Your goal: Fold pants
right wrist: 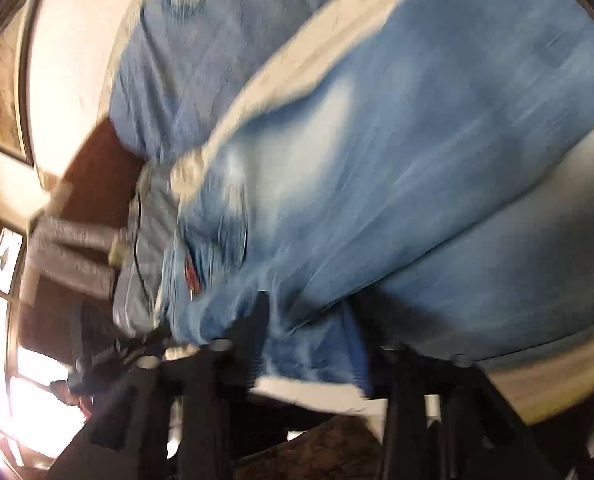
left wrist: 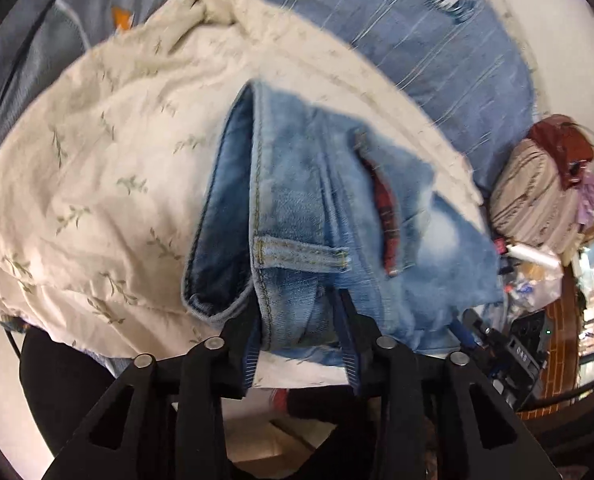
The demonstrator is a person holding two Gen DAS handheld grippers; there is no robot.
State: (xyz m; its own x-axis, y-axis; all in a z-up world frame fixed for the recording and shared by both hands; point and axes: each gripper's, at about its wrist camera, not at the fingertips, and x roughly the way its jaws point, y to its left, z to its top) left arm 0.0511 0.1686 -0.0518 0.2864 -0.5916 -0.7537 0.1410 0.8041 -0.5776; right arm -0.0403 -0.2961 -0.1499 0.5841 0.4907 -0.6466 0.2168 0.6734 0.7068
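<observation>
Both grippers, left gripper and right gripper, are standing part-open with jeans denim between the fingers, grip uncertain, over cream quilt at frame center; likely mid-fold, next needing 1 flat lay-down.

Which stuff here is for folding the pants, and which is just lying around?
For the job:
- jeans
- left claw, with the jeans between its fingers
- right claw, also at the jeans

Just lying around:
- cream leafy quilt under the jeans
- blue striped bedding
- bundle of clothes
</observation>
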